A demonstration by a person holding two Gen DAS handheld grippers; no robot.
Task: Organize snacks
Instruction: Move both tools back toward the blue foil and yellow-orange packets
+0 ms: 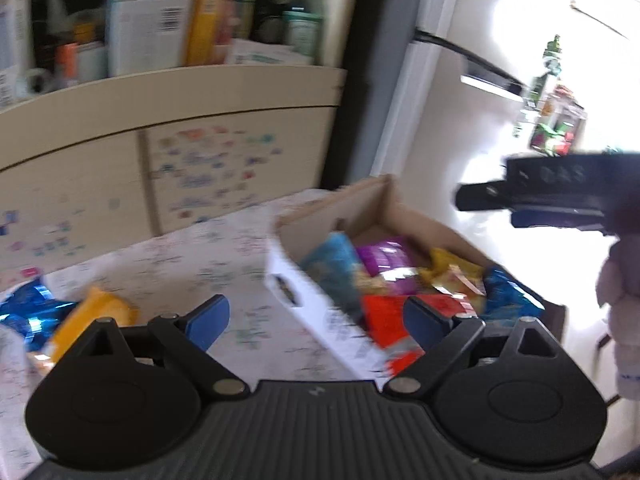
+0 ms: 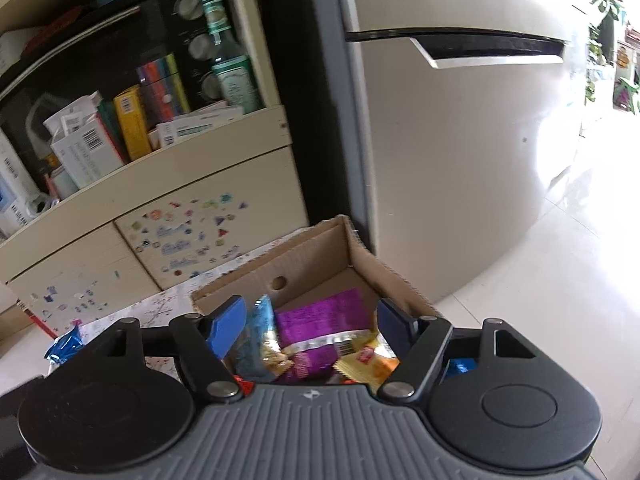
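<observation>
A cardboard box [image 1: 384,208] sits on the patterned table and holds several snack packets: a purple one [image 1: 386,264], a teal one [image 1: 332,272], a red one [image 1: 384,316], yellow ones and a blue one. My left gripper [image 1: 316,316] is open and empty, above the table at the box's near left wall. A blue packet [image 1: 28,312] and an orange packet [image 1: 92,316] lie on the table to the left. My right gripper [image 2: 310,324] is open and empty, hovering over the box [image 2: 316,256] and its purple packet [image 2: 324,320]. It also shows in the left wrist view [image 1: 480,196].
A cream shelf unit [image 2: 160,168] with boxes and bottles stands behind the table. A fridge [image 2: 460,160] stands to the right, with pale floor [image 2: 560,280] beyond. A blue packet [image 2: 64,346] lies at the table's left. The table has a printed cloth [image 1: 200,272].
</observation>
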